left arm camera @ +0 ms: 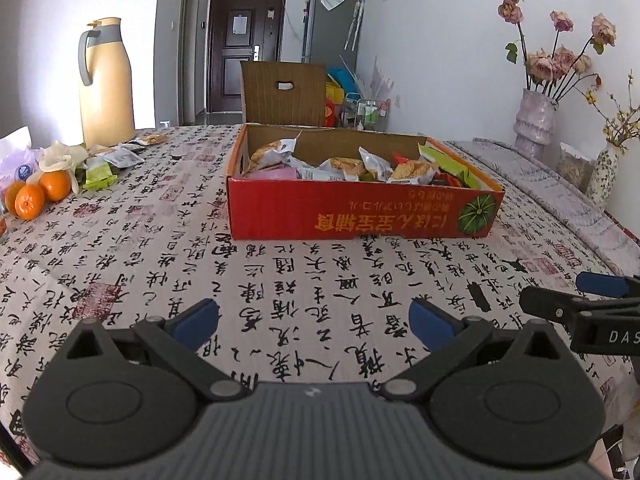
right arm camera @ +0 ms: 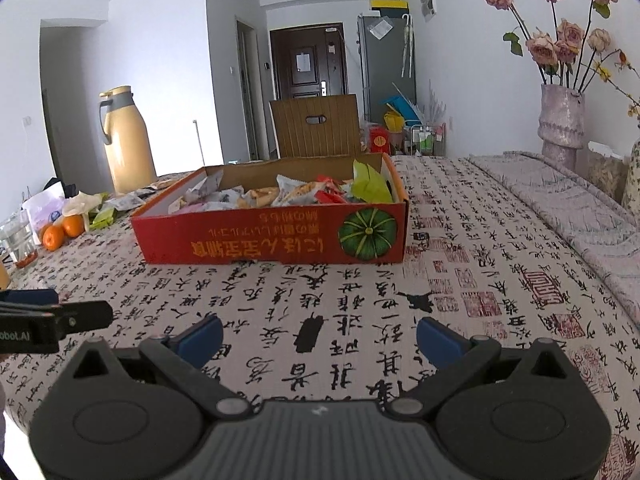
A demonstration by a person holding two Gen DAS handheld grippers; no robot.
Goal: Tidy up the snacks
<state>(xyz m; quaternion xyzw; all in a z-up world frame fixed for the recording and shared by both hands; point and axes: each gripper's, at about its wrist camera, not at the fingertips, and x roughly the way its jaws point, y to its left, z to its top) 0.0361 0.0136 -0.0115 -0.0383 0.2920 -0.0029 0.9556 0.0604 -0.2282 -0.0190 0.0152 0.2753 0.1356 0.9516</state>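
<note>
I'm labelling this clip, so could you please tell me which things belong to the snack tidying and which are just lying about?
Job: red box, snack packets in it, loose packets by the flask.
Lying about: flask, oranges, vase, glass.

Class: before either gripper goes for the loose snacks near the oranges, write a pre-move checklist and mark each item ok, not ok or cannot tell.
1. Left gripper open, holding nothing: ok.
2. Right gripper open, holding nothing: ok.
3. Box open on top: ok.
4. Room left in box: cannot tell; snacks already cover its floor.
5. Loose snacks all gathered: not ok; some lie beside the oranges.
6. Tablecloth bare between grippers and box: ok.
</note>
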